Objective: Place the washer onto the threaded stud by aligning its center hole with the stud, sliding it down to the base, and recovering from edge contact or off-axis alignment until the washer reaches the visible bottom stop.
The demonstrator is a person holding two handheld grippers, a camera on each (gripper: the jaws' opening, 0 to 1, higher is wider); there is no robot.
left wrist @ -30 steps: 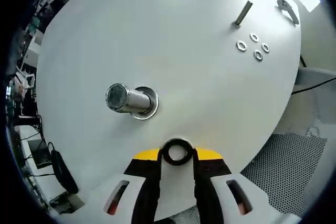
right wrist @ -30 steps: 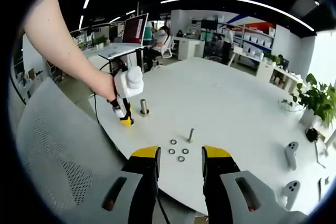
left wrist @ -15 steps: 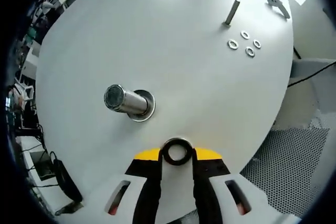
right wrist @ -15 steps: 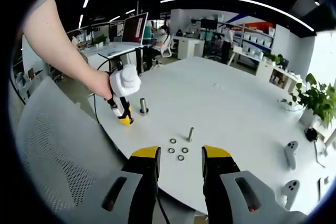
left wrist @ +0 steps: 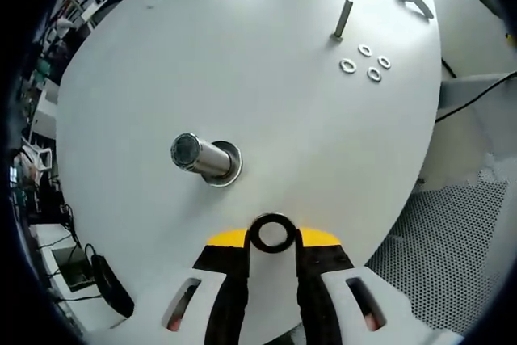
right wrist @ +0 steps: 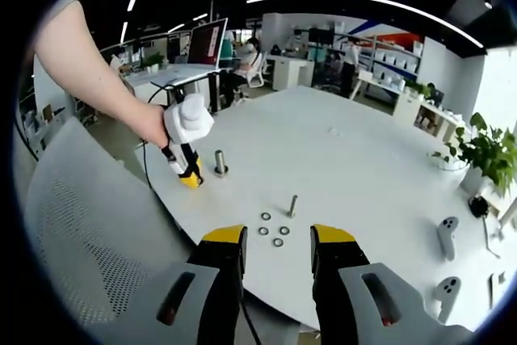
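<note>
A dark ring washer [left wrist: 272, 218] sits between the tips of my left gripper [left wrist: 273, 236], which is shut on it. The thick threaded stud [left wrist: 200, 154] stands on its round base flange [left wrist: 230, 169] on the white table, ahead and to the left of the washer and apart from it. In the right gripper view a person's hand holds the left gripper [right wrist: 187, 169] just left of the same stud [right wrist: 219, 162]. My right gripper [right wrist: 279, 241] hangs open over the near table edge with nothing between its fingers.
A thin stud [left wrist: 342, 18] stands farther off with several loose washers [left wrist: 361, 61] beside it. Two white controllers [right wrist: 446, 237] lie at the table's right. A mesh chair [right wrist: 89, 232] stands by the table edge. A potted plant [right wrist: 483, 155] is at the far right.
The left gripper, still holding the washer, has lifted slightly and drawn back a little, so the stud looks smaller. The right gripper has not moved.
</note>
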